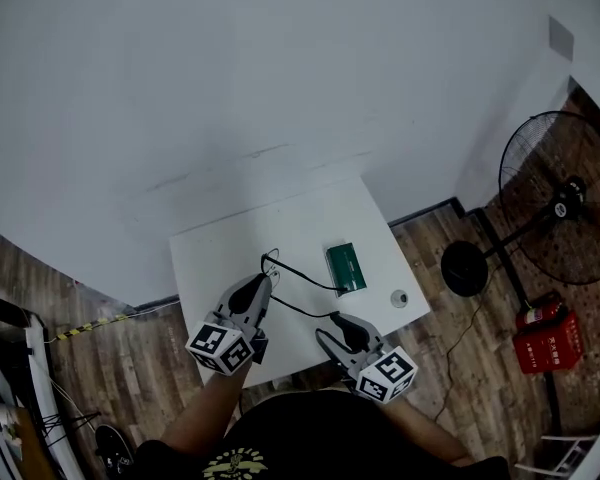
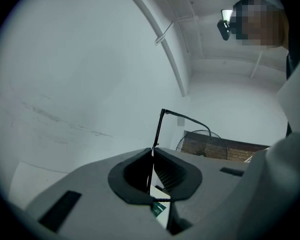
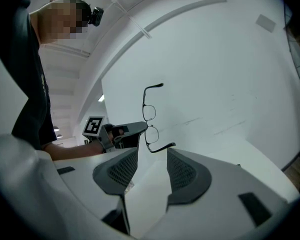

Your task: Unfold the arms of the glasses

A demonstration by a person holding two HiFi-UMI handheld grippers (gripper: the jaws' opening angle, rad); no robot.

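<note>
Left hand-held gripper (image 2: 152, 151) clamps thin black glasses (image 3: 149, 112), both arms unfolded; right hand-held gripper (image 3: 152, 155) gapes empty.

Glasses (image 3: 150, 119): thin dark wire frame of metallic look, with clear glossy lenses. Left hand-held gripper (image 2: 152, 153) and right hand-held gripper (image 3: 153, 159): matt grey plastic shells with dark, finely textured, rubbery-looking pads. Surface (image 1: 220, 268): white, smooth, matt. Floor (image 1: 480, 368): brown wood planks. Wall (image 1: 230, 88): white, matt, faintly scuffed.
</note>
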